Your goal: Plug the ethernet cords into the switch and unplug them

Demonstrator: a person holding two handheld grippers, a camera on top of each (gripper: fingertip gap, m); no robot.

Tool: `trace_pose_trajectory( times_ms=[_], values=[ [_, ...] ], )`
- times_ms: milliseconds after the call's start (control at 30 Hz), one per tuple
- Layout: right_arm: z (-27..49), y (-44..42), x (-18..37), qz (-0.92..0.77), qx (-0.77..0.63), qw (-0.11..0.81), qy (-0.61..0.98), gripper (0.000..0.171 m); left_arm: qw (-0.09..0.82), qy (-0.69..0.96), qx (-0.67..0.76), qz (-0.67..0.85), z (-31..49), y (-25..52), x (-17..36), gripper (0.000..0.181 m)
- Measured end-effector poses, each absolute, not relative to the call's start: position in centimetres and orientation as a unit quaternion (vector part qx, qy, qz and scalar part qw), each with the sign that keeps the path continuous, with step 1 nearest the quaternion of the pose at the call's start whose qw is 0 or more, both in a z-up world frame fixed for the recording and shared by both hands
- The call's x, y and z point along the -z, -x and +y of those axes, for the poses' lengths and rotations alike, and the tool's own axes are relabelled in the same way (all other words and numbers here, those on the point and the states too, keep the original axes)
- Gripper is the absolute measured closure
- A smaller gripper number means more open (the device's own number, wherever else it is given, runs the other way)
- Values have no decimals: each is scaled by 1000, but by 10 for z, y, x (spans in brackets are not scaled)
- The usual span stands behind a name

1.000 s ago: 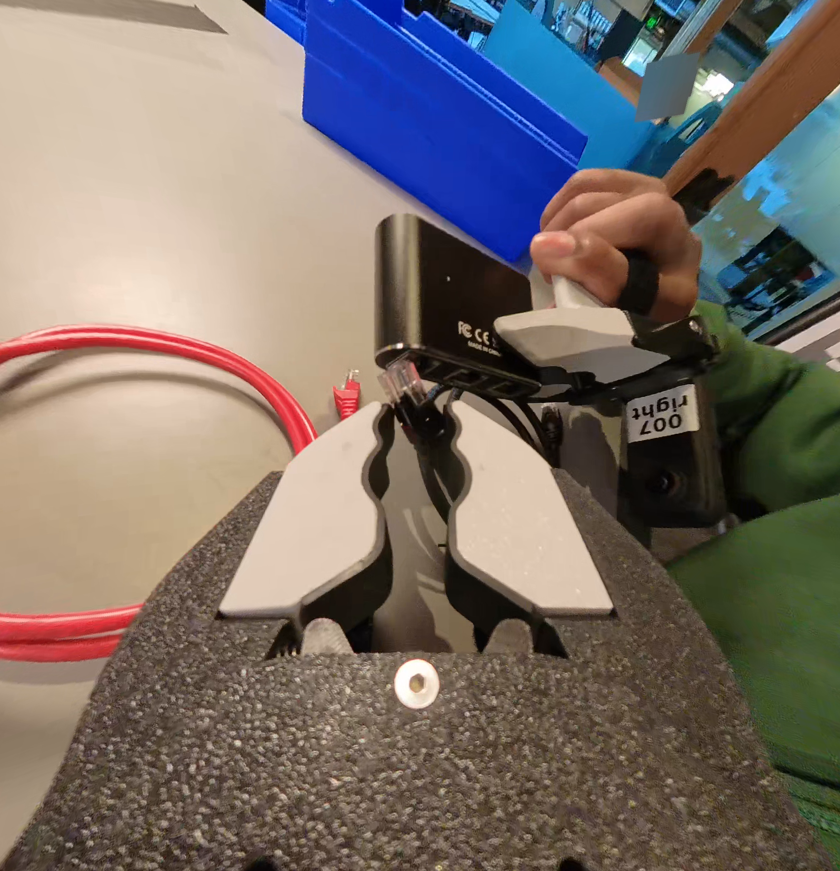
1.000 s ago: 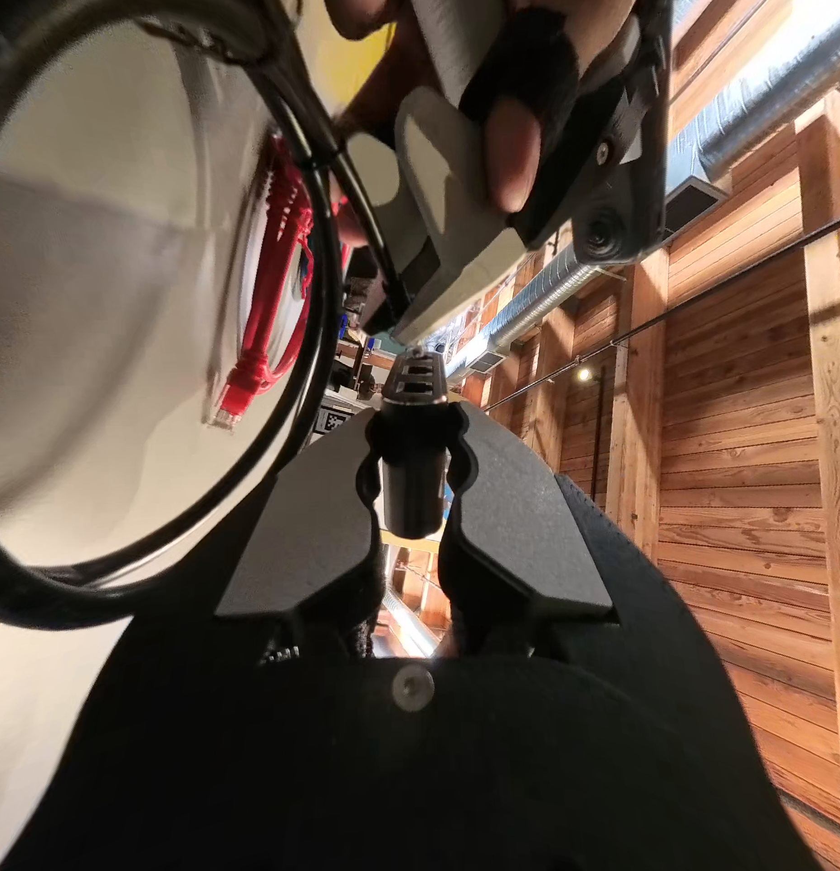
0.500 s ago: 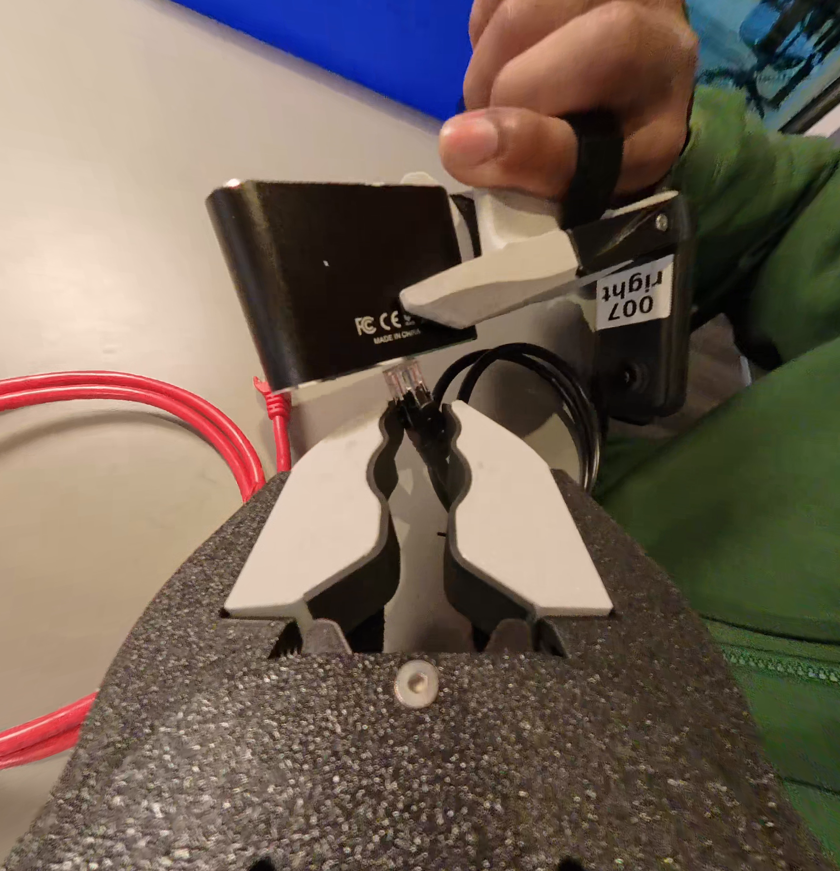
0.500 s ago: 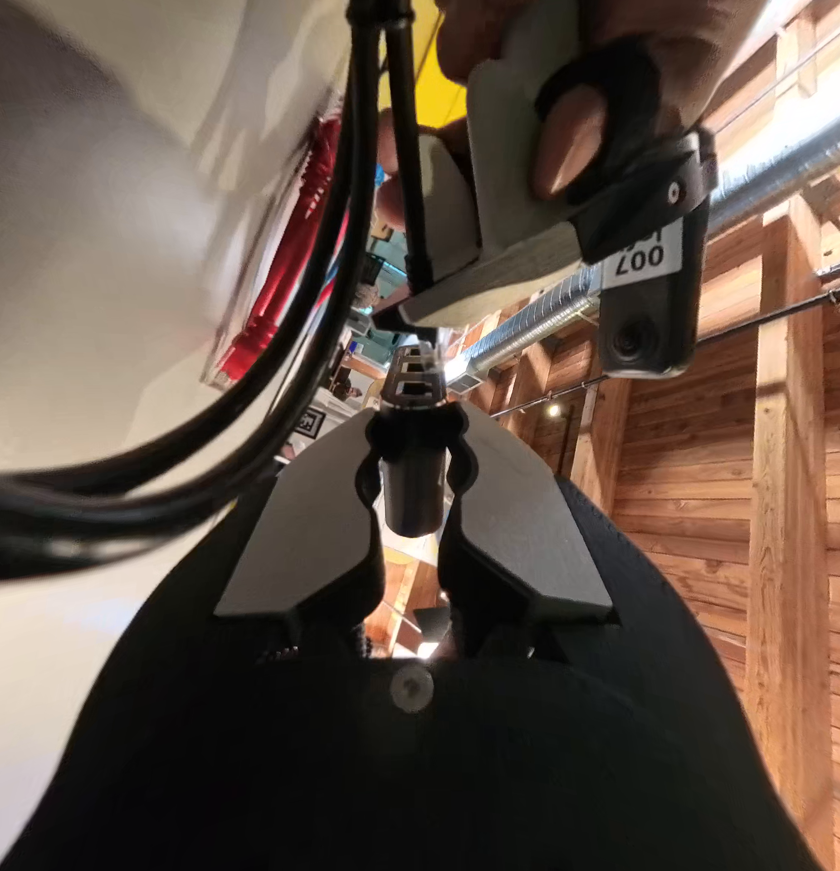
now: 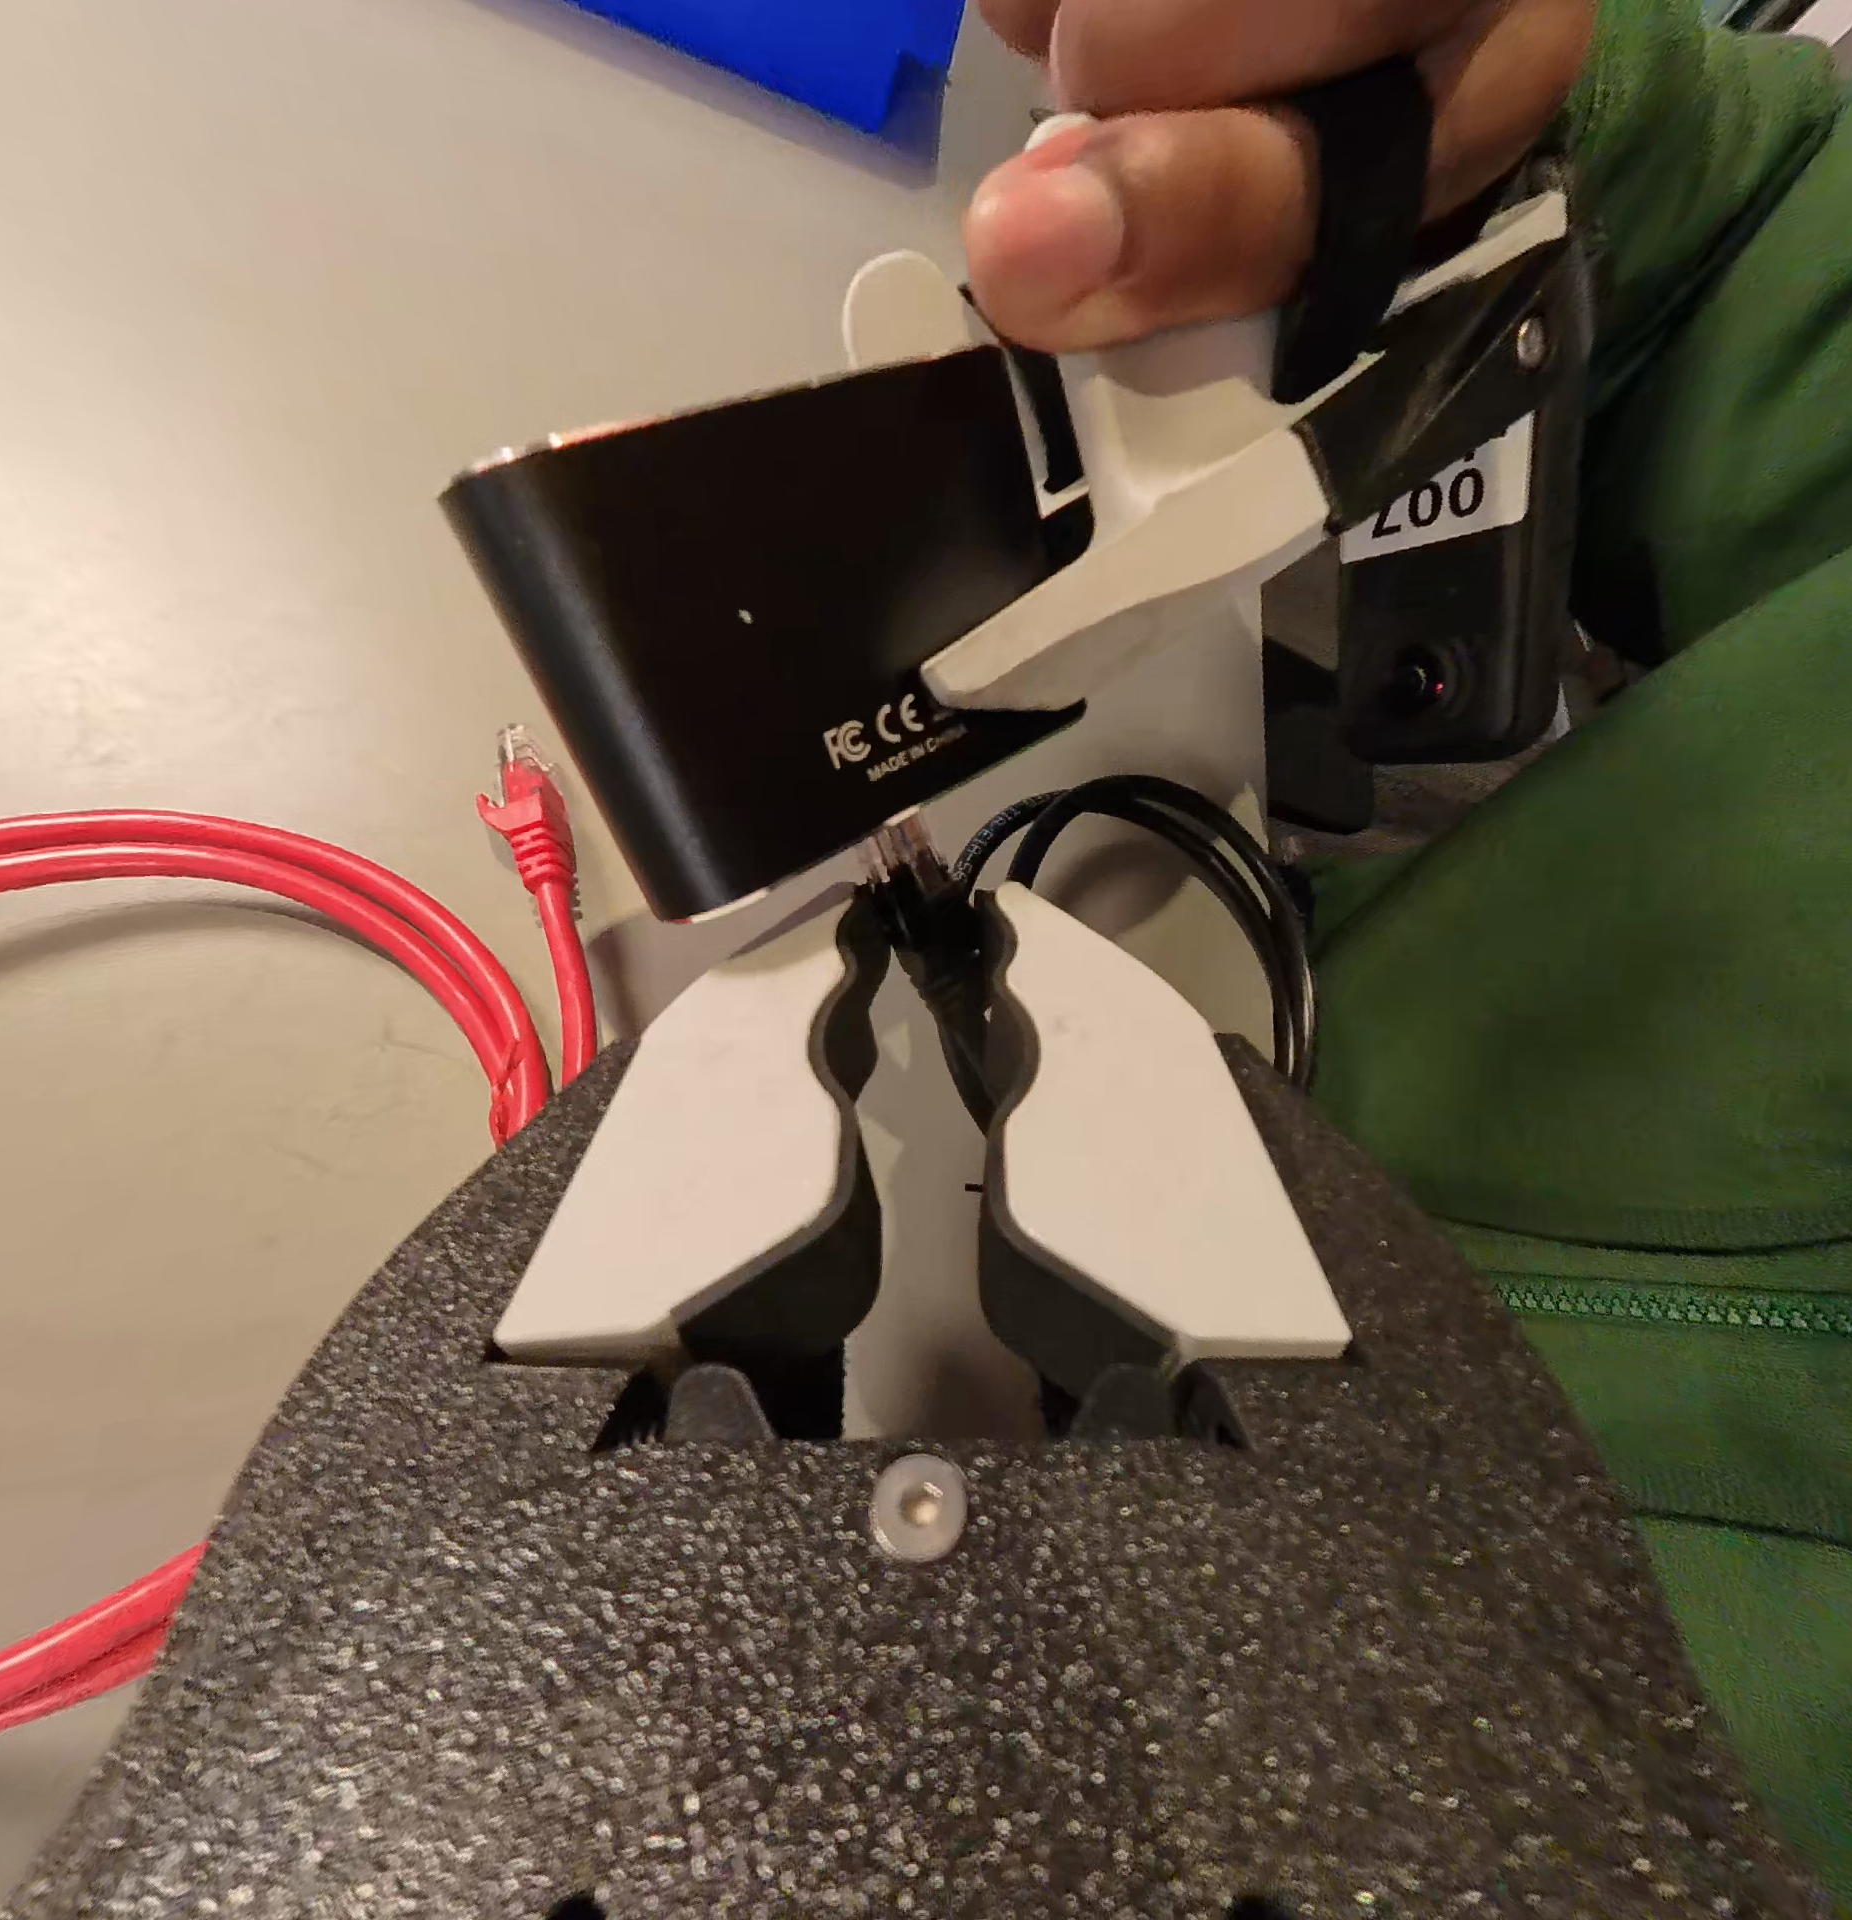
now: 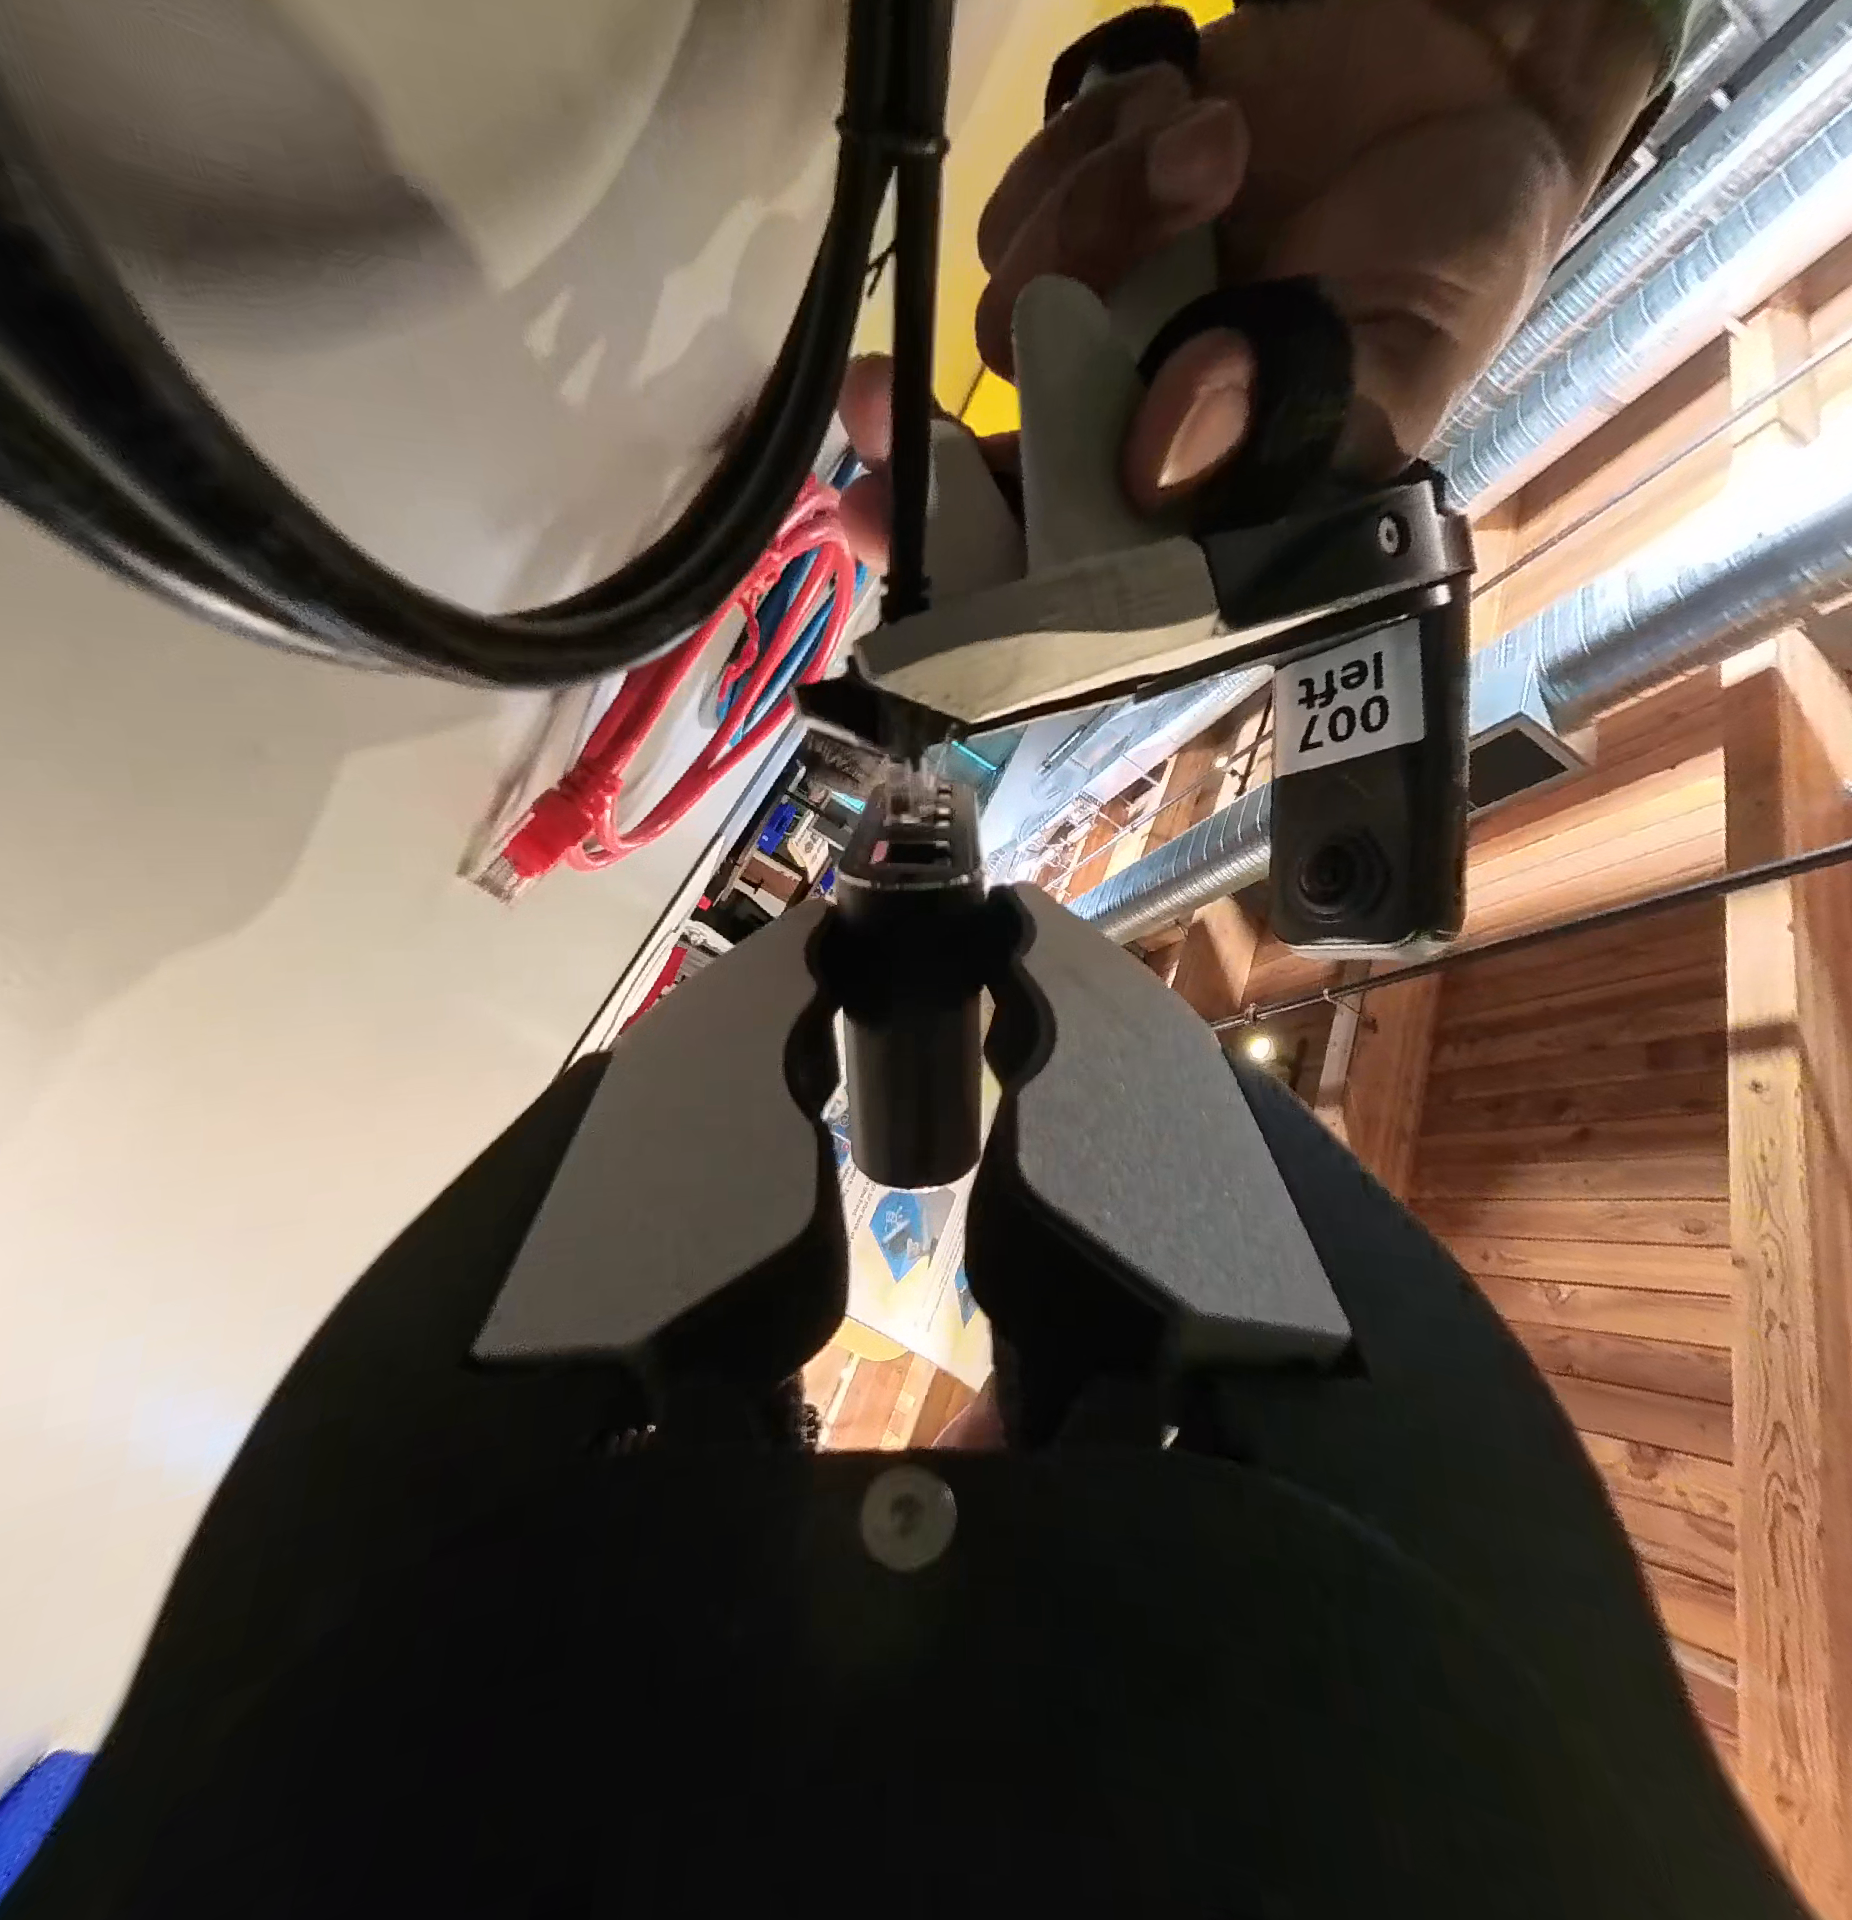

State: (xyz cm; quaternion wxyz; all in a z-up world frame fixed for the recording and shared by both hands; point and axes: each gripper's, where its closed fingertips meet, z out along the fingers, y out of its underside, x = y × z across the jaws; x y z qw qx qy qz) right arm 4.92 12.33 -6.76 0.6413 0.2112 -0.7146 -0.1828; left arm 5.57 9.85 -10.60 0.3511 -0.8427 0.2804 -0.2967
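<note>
Above the grey tabletop (image 5: 174, 416), right gripper (image 6: 917, 935) clamps the raised switch (image 5: 756, 644); left gripper (image 5: 927, 925), fingers pinching the black cord's plug (image 5: 906, 868), has closed in, plug tip now entering a port.

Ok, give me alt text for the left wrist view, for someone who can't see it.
The left hand-held gripper pinches a black ethernet plug whose clear tip meets the port edge of a black switch, held above it by the right hand-held gripper. A red ethernet cord lies loose on the grey table at left.
</note>
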Motion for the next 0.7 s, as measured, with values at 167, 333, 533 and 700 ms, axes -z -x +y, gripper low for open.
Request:
trace_pose_trajectory(
  times_ms=[167,333,533,700],
  values=[
    [121,-47,71,-718,188,634,-220,145,350,844,298,275,98,-53,108,163],
    [116,-47,72,-729,164,626,-222,145,343,842,297,291,94,-54,108,163],
    [108,-48,75,-758,121,602,-219,145,339,840,278,321,90,-55,107,164],
    [102,-45,89,-775,110,580,-227,145,315,853,239,340,89,-50,121,164]
  ],
)
